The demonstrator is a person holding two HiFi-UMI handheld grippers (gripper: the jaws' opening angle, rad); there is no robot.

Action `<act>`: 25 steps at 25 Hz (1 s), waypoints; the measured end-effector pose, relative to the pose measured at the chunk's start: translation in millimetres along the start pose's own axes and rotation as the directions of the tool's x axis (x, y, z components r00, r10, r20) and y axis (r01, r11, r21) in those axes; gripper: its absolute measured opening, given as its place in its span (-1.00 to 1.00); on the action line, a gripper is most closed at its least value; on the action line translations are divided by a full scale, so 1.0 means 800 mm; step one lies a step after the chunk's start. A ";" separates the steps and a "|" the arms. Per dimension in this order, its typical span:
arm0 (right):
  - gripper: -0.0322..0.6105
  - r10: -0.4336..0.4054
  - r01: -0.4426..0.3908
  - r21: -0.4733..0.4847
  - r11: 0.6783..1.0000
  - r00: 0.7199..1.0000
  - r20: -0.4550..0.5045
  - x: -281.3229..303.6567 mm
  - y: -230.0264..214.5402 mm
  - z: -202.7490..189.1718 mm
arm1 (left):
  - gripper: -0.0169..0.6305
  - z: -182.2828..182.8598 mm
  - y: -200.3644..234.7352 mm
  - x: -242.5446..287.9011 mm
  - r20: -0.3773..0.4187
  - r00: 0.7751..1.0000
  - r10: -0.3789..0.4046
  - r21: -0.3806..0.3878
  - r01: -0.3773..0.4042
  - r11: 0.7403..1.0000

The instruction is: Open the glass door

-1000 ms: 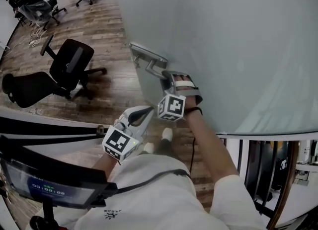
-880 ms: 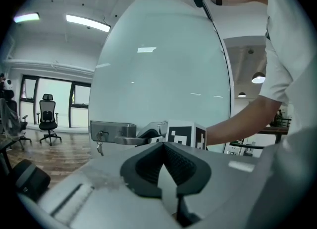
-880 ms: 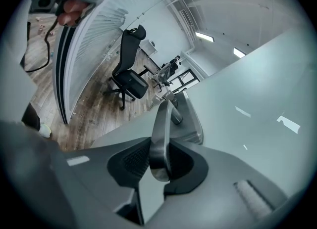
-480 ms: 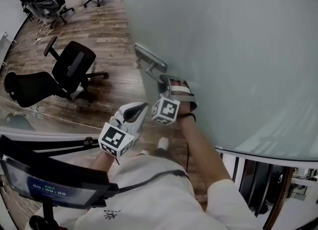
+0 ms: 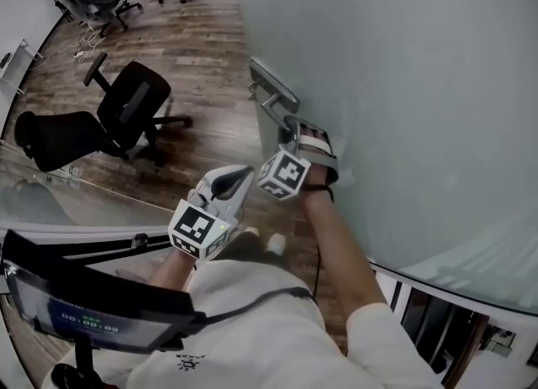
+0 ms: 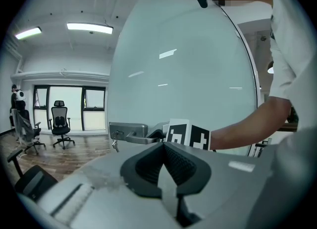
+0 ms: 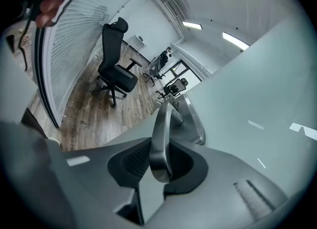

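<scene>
Wood-floor office: R gripper (image 5: 291, 129) clamps lever handle (image 5: 271, 108) of glass door (image 5: 403, 85), lever running lengthwise straight out from jaws; L gripper (image 5: 242, 177) shut, empty, farther back.

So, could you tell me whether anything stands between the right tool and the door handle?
Nothing visible does: the right tool is clamped on the door handle of the glass door. The left tool hangs beside it, shut and empty, clear of the handle. The office chair stands well away.
</scene>
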State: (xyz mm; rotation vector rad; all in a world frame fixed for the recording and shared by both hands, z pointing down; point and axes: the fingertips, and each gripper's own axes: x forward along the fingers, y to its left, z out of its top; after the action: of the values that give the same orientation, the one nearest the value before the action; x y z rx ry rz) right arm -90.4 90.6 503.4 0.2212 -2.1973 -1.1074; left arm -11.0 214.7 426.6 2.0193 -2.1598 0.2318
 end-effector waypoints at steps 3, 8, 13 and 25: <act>-0.67 -0.004 0.004 0.020 1.000 1.000 -0.013 -0.002 -0.028 -0.014 | -0.93 0.019 -0.002 0.025 -0.005 1.000 -0.008 -0.005 0.008 1.000; -0.67 -0.044 0.046 0.030 0.998 0.998 -0.043 0.022 -0.047 -0.040 | -0.93 0.019 0.019 0.078 0.015 0.999 -0.051 0.005 0.051 0.999; -0.67 -0.062 0.065 0.035 0.997 0.994 -0.089 0.045 -0.072 -0.069 | -0.93 0.035 0.048 0.138 0.034 0.994 -0.106 0.019 0.106 0.994; -0.67 -0.106 0.119 0.070 0.990 0.981 -0.165 0.090 -0.142 -0.125 | -0.93 0.073 0.105 0.232 0.069 0.975 -0.211 0.032 0.210 0.977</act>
State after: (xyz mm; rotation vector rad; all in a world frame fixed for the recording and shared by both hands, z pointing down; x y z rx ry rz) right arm -99.3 -76.3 493.7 0.4595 -2.1076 -1.0255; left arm -108.3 26.9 413.6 2.2830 -1.9700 0.1586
